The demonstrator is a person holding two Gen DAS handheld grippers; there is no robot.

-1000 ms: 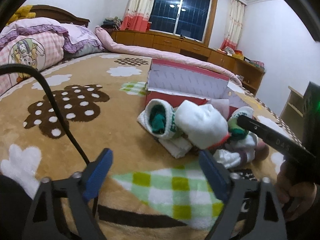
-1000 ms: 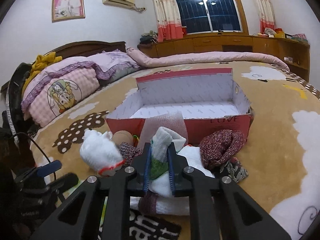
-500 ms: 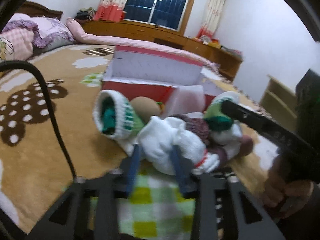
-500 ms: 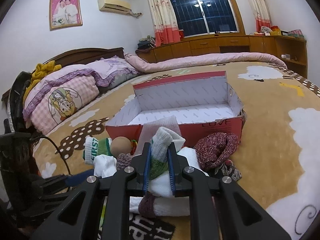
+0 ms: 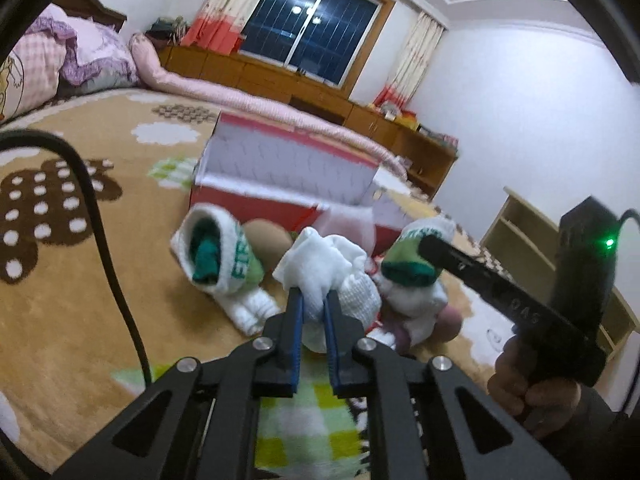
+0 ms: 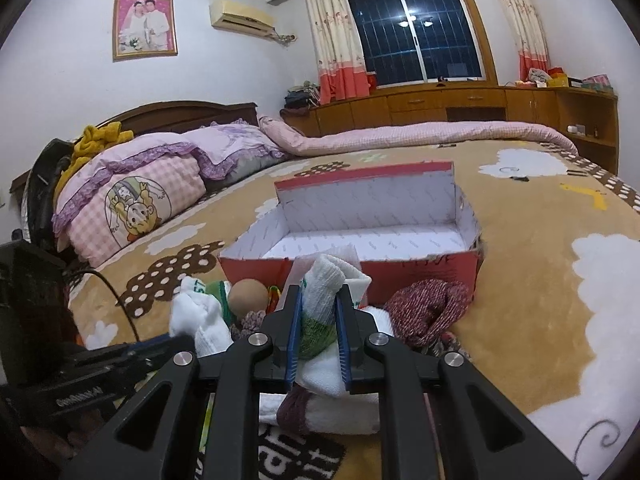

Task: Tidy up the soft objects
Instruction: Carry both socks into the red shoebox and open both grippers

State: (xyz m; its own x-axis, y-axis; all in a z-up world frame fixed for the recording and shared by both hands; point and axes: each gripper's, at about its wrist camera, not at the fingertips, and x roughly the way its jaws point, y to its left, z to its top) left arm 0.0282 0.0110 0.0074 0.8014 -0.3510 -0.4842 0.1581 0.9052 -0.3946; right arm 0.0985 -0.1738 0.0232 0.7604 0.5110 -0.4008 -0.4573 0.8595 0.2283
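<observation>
my left gripper (image 5: 314, 298) had just been closing, and its blue pads pinched the rolled white cotton sock bundle (image 5: 320, 266) at lower centre of the left view. my right gripper (image 6: 318, 312) was clamped on a white ribbed sock with a green band (image 6: 320, 300), low and central in its view. both came off the soft sock pile (image 6: 340, 396) heaped against the near wall of the open red cardboard box (image 6: 400, 268) on the tan patterned fleece blanket (image 6: 520, 280). i judged these light and squashy; a loose fold slips, so i'd pinch the thick rolled middle.
</observation>
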